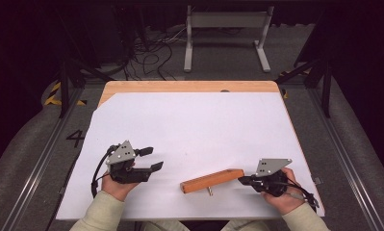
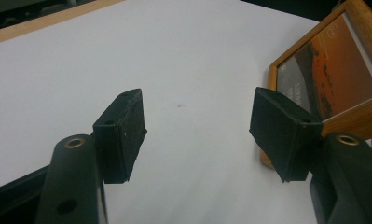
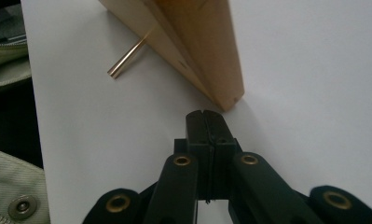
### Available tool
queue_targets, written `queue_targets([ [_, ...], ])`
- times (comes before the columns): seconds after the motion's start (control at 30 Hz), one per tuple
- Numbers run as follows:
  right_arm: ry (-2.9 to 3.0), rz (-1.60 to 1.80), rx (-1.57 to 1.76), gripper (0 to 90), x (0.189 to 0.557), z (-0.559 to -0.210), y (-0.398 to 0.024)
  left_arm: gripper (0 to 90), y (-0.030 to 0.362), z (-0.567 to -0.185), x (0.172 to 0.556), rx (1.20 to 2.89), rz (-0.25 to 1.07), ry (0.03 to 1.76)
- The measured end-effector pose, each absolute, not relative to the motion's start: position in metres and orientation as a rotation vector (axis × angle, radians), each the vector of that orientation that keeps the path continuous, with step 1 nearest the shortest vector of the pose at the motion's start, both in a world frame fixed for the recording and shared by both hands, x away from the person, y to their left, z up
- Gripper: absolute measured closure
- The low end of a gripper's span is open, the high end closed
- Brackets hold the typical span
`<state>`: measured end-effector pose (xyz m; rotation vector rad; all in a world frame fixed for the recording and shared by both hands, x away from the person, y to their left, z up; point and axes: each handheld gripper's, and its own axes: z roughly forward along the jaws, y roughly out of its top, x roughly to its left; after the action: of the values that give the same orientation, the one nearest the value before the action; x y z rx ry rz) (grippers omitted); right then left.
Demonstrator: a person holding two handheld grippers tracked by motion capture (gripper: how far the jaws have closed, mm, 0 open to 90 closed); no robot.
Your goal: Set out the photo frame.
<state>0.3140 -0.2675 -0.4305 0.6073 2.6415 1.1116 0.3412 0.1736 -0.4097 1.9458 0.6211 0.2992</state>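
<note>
A wooden picture frame [image 1: 212, 180] stands on edge near the table's front, leaning on a brass peg [image 1: 210, 191]. The left gripper view shows its front, an orange and dark print [image 2: 323, 70] behind glass. My left gripper [image 1: 153, 158] rests to the frame's left, open, with only white paper between its jaws [image 2: 197, 135]. My right gripper [image 1: 241, 180] is shut on nothing, its tip [image 3: 205, 116] right at the frame's lower corner [image 3: 230, 95]. Whether it touches, I cannot tell. The brass peg [image 3: 127, 58] sticks out of the frame's back.
A large white sheet [image 1: 194, 125] covers most of the wooden table [image 1: 180, 86]. Beyond the far edge stand a grey metal floor stand [image 1: 225, 21] and loose cables [image 1: 151, 53]. A person's light sleeves [image 1: 100, 216] enter at the front edge.
</note>
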Motion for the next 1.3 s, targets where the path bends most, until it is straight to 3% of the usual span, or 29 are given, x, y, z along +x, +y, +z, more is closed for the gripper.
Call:
queue_targets([
  [0.37,2.705,1.101,0.632,90.0,0.322,-0.449,-0.251,35.1,0.171,-0.414,0.342,1.967,0.297,0.631],
  [1.3,2.637,1.221,0.868,90.0,0.369,-0.444,-0.241,33.3,0.167,-0.421,0.34,2.014,0.267,0.623],
])
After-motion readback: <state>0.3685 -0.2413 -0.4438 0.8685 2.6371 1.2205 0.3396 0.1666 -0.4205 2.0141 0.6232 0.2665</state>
